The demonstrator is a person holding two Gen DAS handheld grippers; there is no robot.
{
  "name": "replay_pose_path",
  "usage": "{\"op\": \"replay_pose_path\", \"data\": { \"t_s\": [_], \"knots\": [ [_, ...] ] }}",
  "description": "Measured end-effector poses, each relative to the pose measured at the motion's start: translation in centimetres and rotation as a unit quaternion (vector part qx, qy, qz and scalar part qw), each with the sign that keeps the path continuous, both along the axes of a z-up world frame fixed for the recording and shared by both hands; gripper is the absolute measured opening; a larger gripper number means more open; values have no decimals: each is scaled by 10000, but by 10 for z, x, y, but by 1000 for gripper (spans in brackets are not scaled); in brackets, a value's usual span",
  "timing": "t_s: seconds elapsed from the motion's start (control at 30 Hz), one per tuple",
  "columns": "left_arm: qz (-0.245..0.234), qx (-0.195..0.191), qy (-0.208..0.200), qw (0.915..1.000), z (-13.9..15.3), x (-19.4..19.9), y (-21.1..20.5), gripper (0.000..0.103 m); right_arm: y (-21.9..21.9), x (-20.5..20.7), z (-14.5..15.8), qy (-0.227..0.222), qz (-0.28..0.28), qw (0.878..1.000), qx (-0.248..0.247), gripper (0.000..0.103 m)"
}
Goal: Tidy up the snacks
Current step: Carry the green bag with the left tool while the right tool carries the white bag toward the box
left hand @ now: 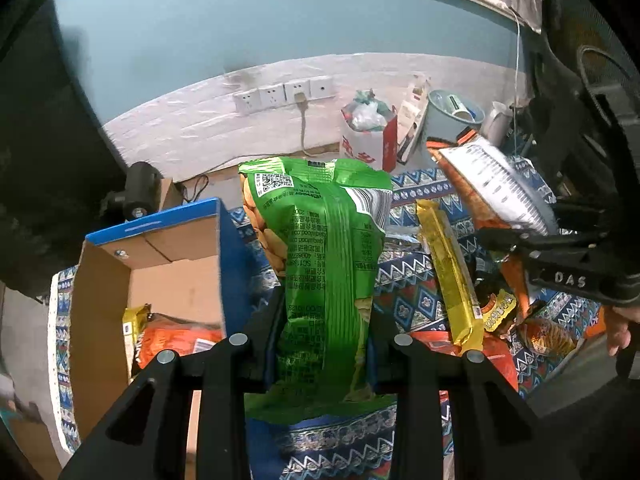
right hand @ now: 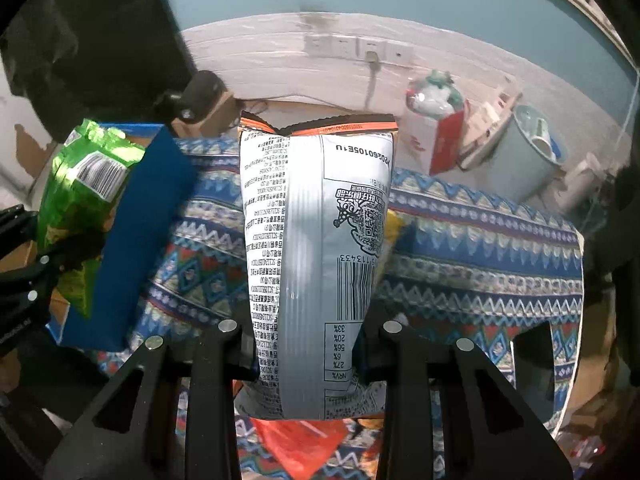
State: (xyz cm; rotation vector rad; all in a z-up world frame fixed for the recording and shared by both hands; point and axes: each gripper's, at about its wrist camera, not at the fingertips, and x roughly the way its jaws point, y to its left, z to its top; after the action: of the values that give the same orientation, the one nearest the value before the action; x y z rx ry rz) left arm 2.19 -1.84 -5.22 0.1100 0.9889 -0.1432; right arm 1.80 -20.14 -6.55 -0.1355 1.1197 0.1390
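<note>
My left gripper (left hand: pixel 322 344) is shut on a green snack bag (left hand: pixel 320 248), which stands upright above the patterned tablecloth (left hand: pixel 416 304). My right gripper (right hand: pixel 308 332) is shut on a silver-backed snack bag with an orange top edge (right hand: pixel 316 240); the same bag (left hand: pixel 496 184) shows at the right of the left wrist view. The green bag (right hand: pixel 80 196) hangs in front of the blue cardboard box (right hand: pixel 136 248) in the right wrist view. That open box (left hand: pixel 160 264) holds an orange pack (left hand: pixel 176 340) and a yellow pack (left hand: pixel 134 320). A yellow packet (left hand: pixel 452 276) and several orange packs lie loose on the cloth.
Behind the table stand a red-and-white paper bag (left hand: pixel 368 140), a pale blue bin (left hand: pixel 448 116) and a wall socket strip (left hand: pixel 284 94). A black fan (left hand: pixel 592 80) fills the right. The table's right edge (right hand: pixel 576 280) drops to the floor. A person's hand (left hand: pixel 620 328) shows at the right.
</note>
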Motion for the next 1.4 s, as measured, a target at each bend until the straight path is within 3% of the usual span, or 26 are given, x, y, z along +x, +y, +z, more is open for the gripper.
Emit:
{"op": "replay_pose_path", "data": {
  "t_s": [0.6,1.4],
  "knots": [
    [454,-284,-77,9985,9,-12,74,33,87,24,0,64,570,9982,175,31],
    [1433,-329,125,9891,-14,-21,190,33,205,64,-6,198,1174,9921,395,31]
  ]
}}
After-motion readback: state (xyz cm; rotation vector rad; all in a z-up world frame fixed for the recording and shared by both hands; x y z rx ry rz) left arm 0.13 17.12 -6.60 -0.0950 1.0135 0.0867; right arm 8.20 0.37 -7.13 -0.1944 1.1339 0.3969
